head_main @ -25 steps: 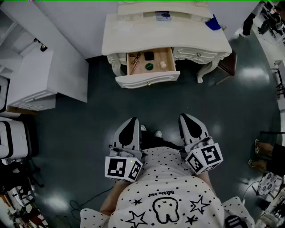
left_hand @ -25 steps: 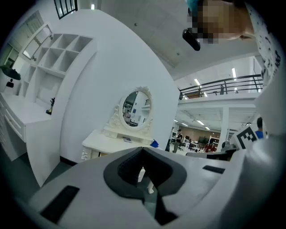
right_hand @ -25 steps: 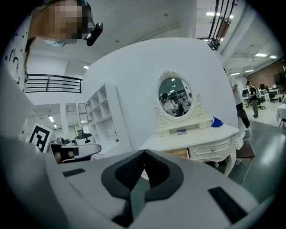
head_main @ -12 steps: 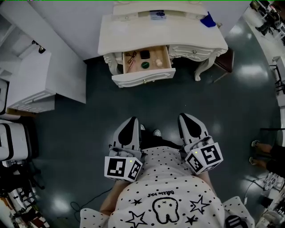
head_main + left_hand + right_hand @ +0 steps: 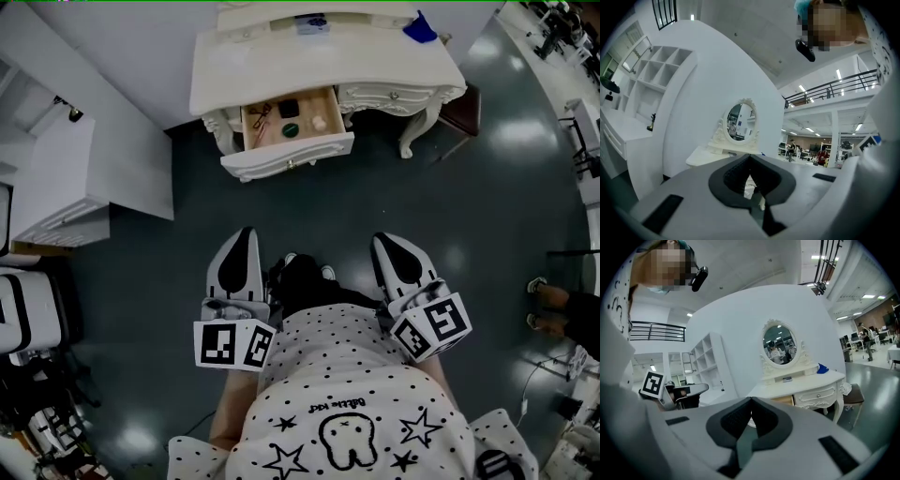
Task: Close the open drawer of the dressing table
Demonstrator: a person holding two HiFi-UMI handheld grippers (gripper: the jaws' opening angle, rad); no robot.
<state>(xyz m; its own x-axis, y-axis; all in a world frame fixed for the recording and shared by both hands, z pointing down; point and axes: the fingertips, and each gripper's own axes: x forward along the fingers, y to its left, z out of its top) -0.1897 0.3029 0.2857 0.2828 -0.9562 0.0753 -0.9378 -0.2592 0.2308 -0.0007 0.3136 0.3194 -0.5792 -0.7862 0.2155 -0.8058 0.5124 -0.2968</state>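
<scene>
Well back from the white dressing table [image 5: 375, 58], I hold my left gripper [image 5: 243, 236] and right gripper [image 5: 386, 246] out at waist height over the dark floor [image 5: 469, 225], both aimed roughly at the furniture. The fingers of each gripper are pressed together with nothing between them (a push needs no grasp, so there is no reason to part them).

The open drawer [image 5: 298, 150] juts from the bench front, left of centre in the head view. Its white face and small knob are turned toward me and its wooden inside is exposed. A few small items lie in it, perhaps a pair of glasses and a green round lid, though they are too small to be sure.

An oval mirror [image 5: 780, 344] stands at the back of the bench, a blue object [image 5: 419, 28] sits near the top's right corner, and a brown stool [image 5: 461, 111] is beside the right-hand legs.

Neither gripper is anywhere near the drawer, so I judge the closing not yet begun. I must first walk in, then set the closed fingers flat on the drawer face near the knob. An off-centre shove could skew it on its runners.
</scene>
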